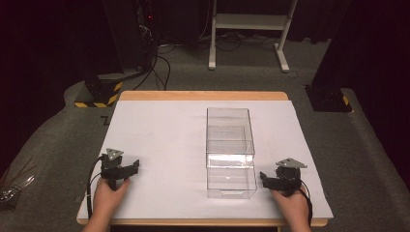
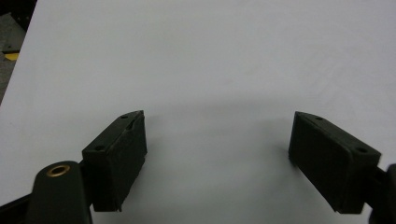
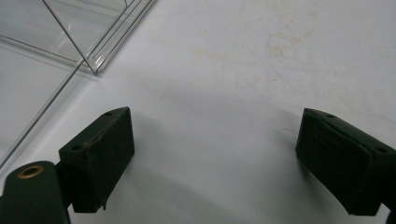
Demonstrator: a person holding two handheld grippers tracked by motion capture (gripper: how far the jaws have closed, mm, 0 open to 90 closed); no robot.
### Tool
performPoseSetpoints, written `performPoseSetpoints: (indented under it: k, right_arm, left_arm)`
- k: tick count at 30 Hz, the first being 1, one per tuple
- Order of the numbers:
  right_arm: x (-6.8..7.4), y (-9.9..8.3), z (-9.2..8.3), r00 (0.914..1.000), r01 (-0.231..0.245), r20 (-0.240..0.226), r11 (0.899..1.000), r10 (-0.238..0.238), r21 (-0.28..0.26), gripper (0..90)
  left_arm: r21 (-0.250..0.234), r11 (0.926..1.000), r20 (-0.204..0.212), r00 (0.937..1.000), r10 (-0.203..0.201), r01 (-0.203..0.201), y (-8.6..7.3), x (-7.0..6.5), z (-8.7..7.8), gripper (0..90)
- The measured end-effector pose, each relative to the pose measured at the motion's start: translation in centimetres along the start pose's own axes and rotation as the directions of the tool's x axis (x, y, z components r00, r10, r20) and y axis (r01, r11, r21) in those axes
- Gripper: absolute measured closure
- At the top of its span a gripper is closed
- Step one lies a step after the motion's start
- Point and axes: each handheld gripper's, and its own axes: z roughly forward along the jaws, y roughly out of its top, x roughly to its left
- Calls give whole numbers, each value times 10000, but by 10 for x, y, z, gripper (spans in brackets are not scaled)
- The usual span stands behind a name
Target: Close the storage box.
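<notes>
Clear rectangular plastic box [image 1: 230, 152] standing mid-table on white sheet-covered table [image 1: 159, 130], long axis running away from the person. Left black two-jaw gripper [image 1: 126, 168] resting well left of box, jaws spread wide, nothing between. Right black two-jaw gripper [image 1: 267, 180] just beside box's near right corner, jaws equally wide, empty. Flanking placement probably readies a two-sided approach.

The clear box [image 3: 70, 32] runs off the top and left edge in the right gripper view, so most of it is cut off. In the high view, the person's arms stop at the bottom edge. Some thin shiny things [image 1: 12, 186] lie on the floor at the left edge, too small and dim to tell what they are.
</notes>
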Motion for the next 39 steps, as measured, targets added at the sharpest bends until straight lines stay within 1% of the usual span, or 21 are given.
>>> performPoseSetpoints:
  k: [5,7,9,12,18,20,22,23,24,29,32,39]
  right_arm:
    - [-1,0,0,9998,-141,-134,9999,140,-29,111]
    - [-1,0,0,9999,-52,-140,10000,52,-8,101]
    - [0,0,0,9999,0,-105,10000,1,41,96]
    - [0,0,1,9999,21,-128,10000,-20,57,92]
    - [0,0,0,9999,17,-115,10000,-17,35,94]
    - [0,0,0,9999,22,-116,10000,-22,43,94]
    - [0,0,0,9999,-14,-147,10000,15,39,96]
    - [0,0,0,9999,-14,-147,10000,15,39,96]
    - [-1,0,0,9998,-92,-165,10000,92,-35,109]
    - [-4,0,-3,9994,-265,-243,9995,260,-197,121]
    - [-6,-1,-5,9997,-158,-212,9993,151,-346,121]
    - [-8,-1,-12,9992,-14,-401,9982,-10,-595,123]
  left_arm:
    - [49,10000,-14,10000,3,-3,0,-1,-1,197]
    - [41,10000,77,10000,20,-20,-1,-2,-2,198]
    - [68,9999,136,9998,145,-146,-3,-2,-4,196]
    - [42,9999,171,9998,135,-136,-6,-5,-8,196]
    - [6,9997,179,9996,228,-228,-8,-6,-10,197]
    - [17,9999,221,9996,149,-149,-8,-6,-9,196]
    - [40,9998,459,9987,212,-215,-8,-4,-8,168]
    - [40,9998,459,9987,212,-215,-8,-4,-8,146]
    - [91,9995,419,9987,294,-298,-8,-6,-8,147]
    - [80,9996,434,9987,263,-267,-8,-6,-8,147]
    - [84,9996,436,9987,263,-267,-8,-6,-8,147]
    - [87,9995,430,9987,290,-294,-8,-6,-8,147]
